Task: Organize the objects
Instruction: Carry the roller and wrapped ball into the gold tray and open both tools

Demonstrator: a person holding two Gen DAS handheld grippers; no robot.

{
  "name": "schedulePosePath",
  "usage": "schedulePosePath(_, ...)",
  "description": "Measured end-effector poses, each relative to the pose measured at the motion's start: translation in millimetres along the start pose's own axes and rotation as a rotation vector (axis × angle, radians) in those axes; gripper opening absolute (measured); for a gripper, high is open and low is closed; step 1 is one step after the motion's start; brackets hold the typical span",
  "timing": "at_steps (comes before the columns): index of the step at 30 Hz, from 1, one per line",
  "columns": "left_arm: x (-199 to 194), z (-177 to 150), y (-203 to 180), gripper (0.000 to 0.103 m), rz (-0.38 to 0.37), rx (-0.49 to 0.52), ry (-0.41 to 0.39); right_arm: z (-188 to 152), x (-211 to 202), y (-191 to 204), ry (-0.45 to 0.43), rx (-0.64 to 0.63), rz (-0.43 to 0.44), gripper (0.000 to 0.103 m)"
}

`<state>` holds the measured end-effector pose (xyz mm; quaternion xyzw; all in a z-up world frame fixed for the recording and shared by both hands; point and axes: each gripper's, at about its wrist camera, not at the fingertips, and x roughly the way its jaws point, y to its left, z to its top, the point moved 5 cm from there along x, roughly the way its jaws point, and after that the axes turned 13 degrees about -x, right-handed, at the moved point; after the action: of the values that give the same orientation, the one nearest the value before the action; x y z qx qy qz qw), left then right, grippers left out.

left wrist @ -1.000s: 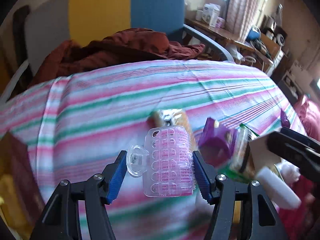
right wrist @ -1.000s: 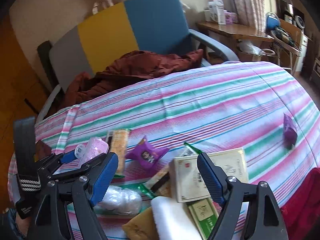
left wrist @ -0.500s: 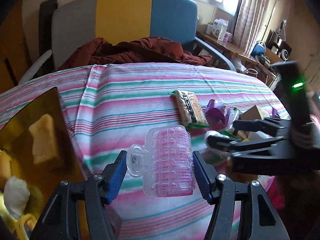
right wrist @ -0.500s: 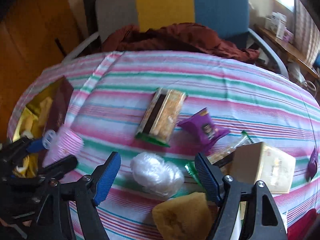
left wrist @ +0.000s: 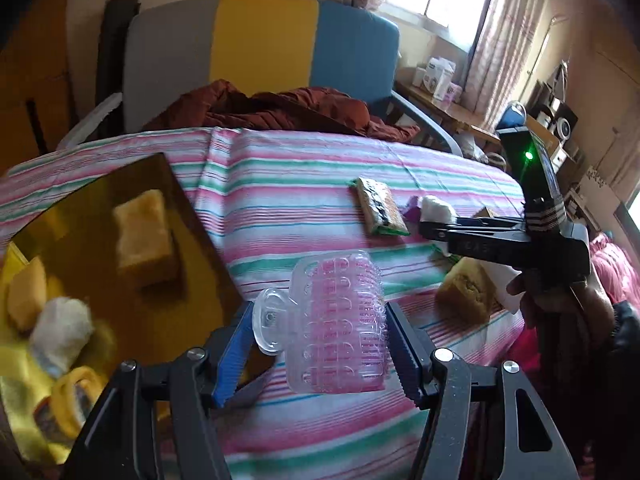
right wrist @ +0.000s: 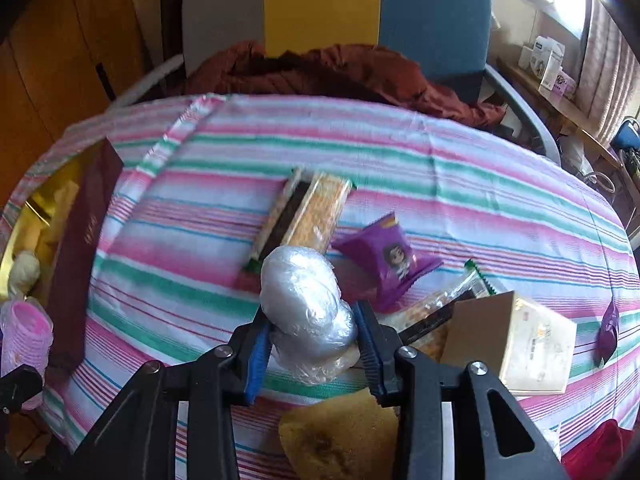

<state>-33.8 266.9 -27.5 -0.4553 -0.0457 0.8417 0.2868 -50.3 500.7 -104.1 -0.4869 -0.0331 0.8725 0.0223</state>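
Between right tongs, closing, now sits plastic-wrapped bundle.

Left hand-held gripper clamping pink hair roller, gold box left, possibly sponges inside

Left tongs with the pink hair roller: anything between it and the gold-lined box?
Nothing visible blocks it. The pink hair roller is clamped in the left tongs, above the tablecloth just right of the open box. The box already holds a sponge and a white bundle, with bare lining between.
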Motion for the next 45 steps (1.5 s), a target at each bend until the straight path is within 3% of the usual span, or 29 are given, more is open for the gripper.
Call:
schedulePosePath(10, -62.0, 17.0, 85.7, 0.064, 0.064, -0.131, -0.109, 14.2, -34.4, 34.2, -0.075, -0.016, 0.063, 0.039)
schedulePosePath(18, -91.9, 19.4, 160.4, 0.064, 0.118, -0.264, -0.155, 31.3, -81.9, 136.9, -0.19, -0.138, 0.2, 0.039)
schedulePosePath(25, -116.4, 16.4, 202.4, 0.064, 0.132, -0.332, -0.198, 32.3, -78.7, 218.8, -0.201, -0.177, 0.347, 0.039)
schedulePosePath(30, -121.9, 14.3, 218.5, 0.064, 0.105, -0.378, -0.194, 26.1, -59.6, 256.6, -0.155, -0.191, 0.389, 0.039)
schedulePosePath(35, -119.2, 22.3, 222.8, 0.064, 0.041, -0.426, -0.181, 21.4, -45.0, 277.2, -0.117, -0.225, 0.376, 0.039)
schedulePosePath(45, -87.8, 75.0, 211.2, 0.065, 0.056, -0.346, -0.206, 20.5, -30.7, 290.3, -0.082, -0.256, 0.376, 0.041)
